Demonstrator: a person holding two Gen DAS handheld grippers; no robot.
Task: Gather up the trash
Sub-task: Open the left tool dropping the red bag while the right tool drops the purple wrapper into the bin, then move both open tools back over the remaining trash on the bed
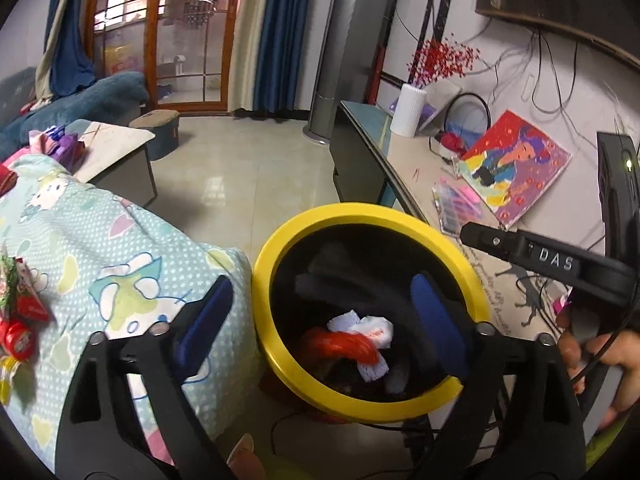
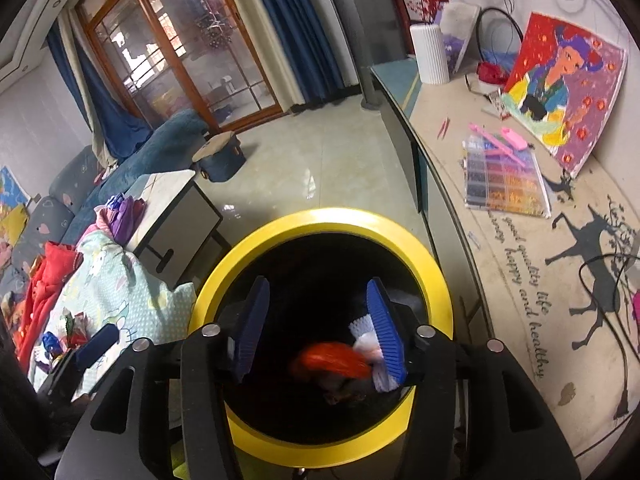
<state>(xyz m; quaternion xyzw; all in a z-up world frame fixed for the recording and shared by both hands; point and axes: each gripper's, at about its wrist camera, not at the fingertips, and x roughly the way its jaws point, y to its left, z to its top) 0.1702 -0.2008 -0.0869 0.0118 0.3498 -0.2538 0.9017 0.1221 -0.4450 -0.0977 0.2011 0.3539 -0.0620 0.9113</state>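
A black trash bin with a yellow rim (image 1: 280,240) (image 2: 320,216) stands on the floor between a bed and a long table. Inside it lie a red wrapper (image 1: 344,344) (image 2: 332,362) and a white foam net (image 1: 372,332) (image 2: 360,328). My left gripper (image 1: 320,312) is open and empty, one finger over the bed, the other over the bin. My right gripper (image 2: 316,332) is open and empty, directly above the bin's mouth; its body (image 1: 540,256) shows at the right of the left wrist view. More red and green wrappers (image 1: 16,320) (image 2: 68,328) lie on the bed.
A dotted cartoon quilt (image 1: 100,240) covers the bed on the left. A long table (image 2: 520,264) on the right holds a painting (image 2: 560,84), a bead box (image 2: 504,188), a white vase (image 2: 430,52) and cables. A low coffee table (image 2: 172,208) and tiled floor lie beyond.
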